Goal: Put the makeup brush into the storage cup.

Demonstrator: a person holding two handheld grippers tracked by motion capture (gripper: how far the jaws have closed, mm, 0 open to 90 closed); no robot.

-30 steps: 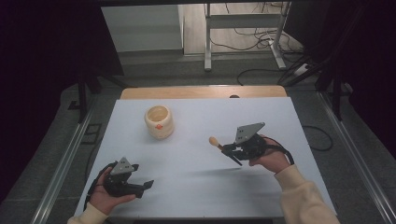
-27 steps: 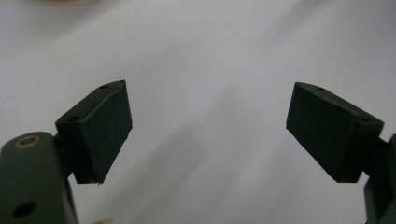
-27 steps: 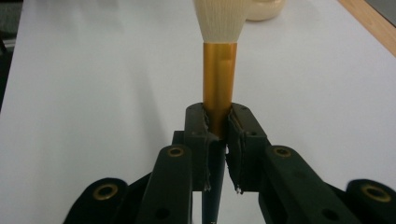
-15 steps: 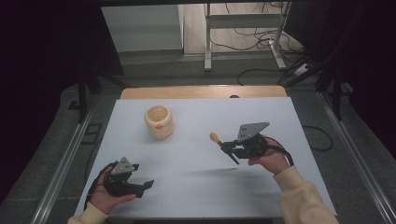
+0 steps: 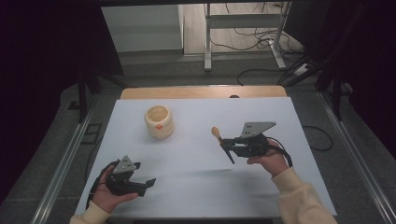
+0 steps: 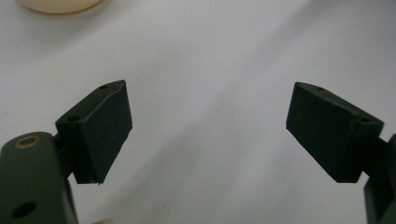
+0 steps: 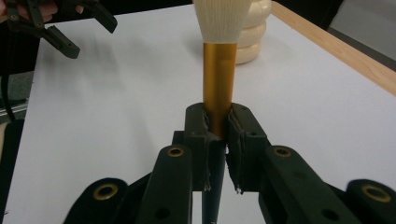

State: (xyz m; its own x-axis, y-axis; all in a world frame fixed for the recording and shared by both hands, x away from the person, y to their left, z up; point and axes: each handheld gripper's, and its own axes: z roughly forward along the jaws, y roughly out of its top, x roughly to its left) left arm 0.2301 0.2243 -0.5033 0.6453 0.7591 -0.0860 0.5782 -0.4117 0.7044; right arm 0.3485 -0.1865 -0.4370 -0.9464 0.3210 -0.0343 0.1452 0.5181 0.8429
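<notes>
A makeup brush with pale bristles, a gold ferrule and a dark handle is held above the white table. My right gripper is shut on it where the ferrule meets the handle, right of the middle. The bristle end points away from the jaws toward a cream ribbed pot, which stands empty at the back left. My left gripper rests low at the front left, open, with bare table between its pads. An edge of the pot shows beyond it.
The table's wooden far edge runs behind the pot. Metal rails flank the table on both sides. Cables and a desk frame lie on the floor beyond. My left gripper shows far off in the right gripper view.
The brush's bristle end has tipped up slightly in the right gripper. The left gripper has stayed where it was.
</notes>
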